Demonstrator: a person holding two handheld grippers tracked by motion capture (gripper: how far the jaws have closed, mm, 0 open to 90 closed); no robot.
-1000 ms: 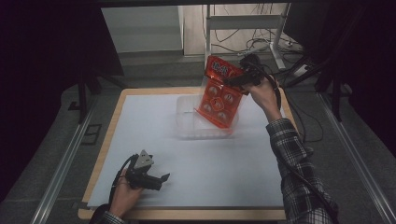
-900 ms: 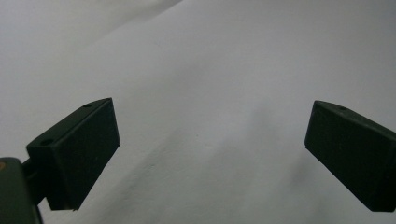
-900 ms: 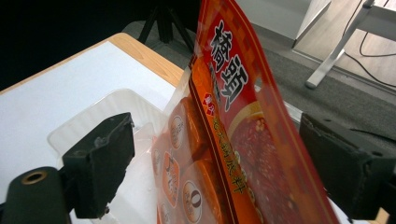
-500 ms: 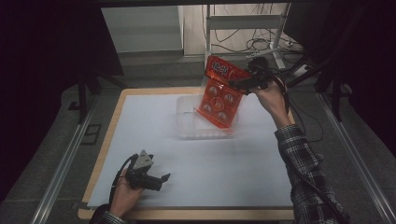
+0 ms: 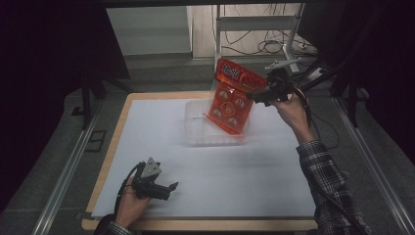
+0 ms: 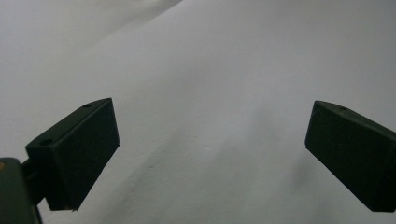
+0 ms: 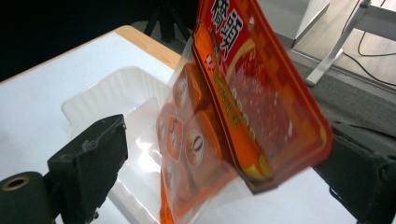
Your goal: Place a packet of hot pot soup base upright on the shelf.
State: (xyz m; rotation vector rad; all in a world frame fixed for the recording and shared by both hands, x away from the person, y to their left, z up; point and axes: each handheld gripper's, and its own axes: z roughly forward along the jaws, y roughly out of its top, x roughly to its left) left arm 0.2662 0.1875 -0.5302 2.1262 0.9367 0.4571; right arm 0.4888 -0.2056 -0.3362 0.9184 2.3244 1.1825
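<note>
Nearest you, your left tongs (image 5: 172, 186) rest spread over the bare surface (image 5: 274, 181). Farther off, your right tongs (image 7: 224, 163) have just been opening around the orange snack bag (image 7: 243, 93), which leans half inside the clear tray (image 5: 195, 132); let go there and it may topple outside.

A wooden-edged surface (image 5: 113, 147) under a white paper sheet (image 5: 235, 171) — behind it, a white metal stand (image 5: 293, 34) and loose black cables (image 5: 274, 46).
</note>
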